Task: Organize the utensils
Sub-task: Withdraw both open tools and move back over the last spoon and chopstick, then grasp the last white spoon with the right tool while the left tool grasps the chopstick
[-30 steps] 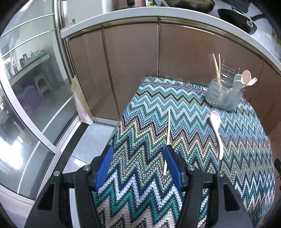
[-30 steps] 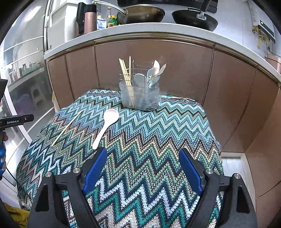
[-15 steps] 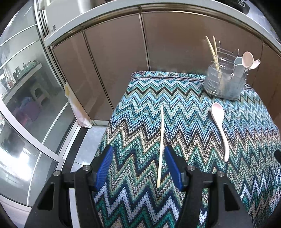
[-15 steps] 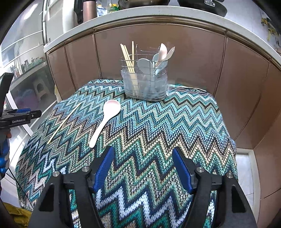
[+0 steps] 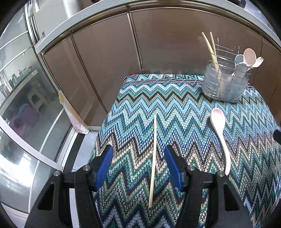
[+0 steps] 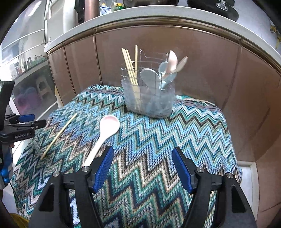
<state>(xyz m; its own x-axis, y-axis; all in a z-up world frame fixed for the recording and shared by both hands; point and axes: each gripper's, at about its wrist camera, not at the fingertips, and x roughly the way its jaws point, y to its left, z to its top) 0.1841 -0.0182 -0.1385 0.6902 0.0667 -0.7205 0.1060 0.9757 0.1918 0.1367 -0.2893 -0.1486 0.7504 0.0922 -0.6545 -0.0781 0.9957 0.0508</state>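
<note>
1. One loose chopstick point(image 5: 153, 159) lies flat on the zigzag cloth point(image 5: 184, 112) covering the bench, running from about 12 o'clock down to 6 o'clock in the left wrist view, between the two blue fingers point(image 5: 103, 168) of the left gripper point(image 5: 138, 165).
2. The left gripper's fingers are spread apart on either side of the chopstick and pinch nothing; whether they touch the cloth I cannot tell.
3. One pale pink spoon point(image 5: 220, 138) lies loose on the cloth at 3 o'clock from the chopstick, bowl toward the holder, handle toward the near edge.
4. One utensil holder point(image 6: 149, 98), a wire frame in a frosted cup, stands at 12 o'clock near the far edge. The right wrist view shows four chopsticks point(image 6: 130, 66) upright in its left part and roughly four spoon-like pieces point(image 6: 167, 70) in its right part; the exact count there is hard to tell.
5. The right gripper point(image 6: 143, 168) hangs over the near middle of the cloth with fingers wide apart and nothing between them. The spoon's handle end lies just beside its left finger point(image 6: 103, 170).
6. Only the right wrist view shows the left gripper from outside, at 9 o'clock off the bench edge, along with bottles point(image 6: 105, 7) and a pan point(image 6: 223, 8) on the counter above. Only the left wrist view shows the glass door point(image 5: 26, 98) and floor at 9 o'clock.
</note>
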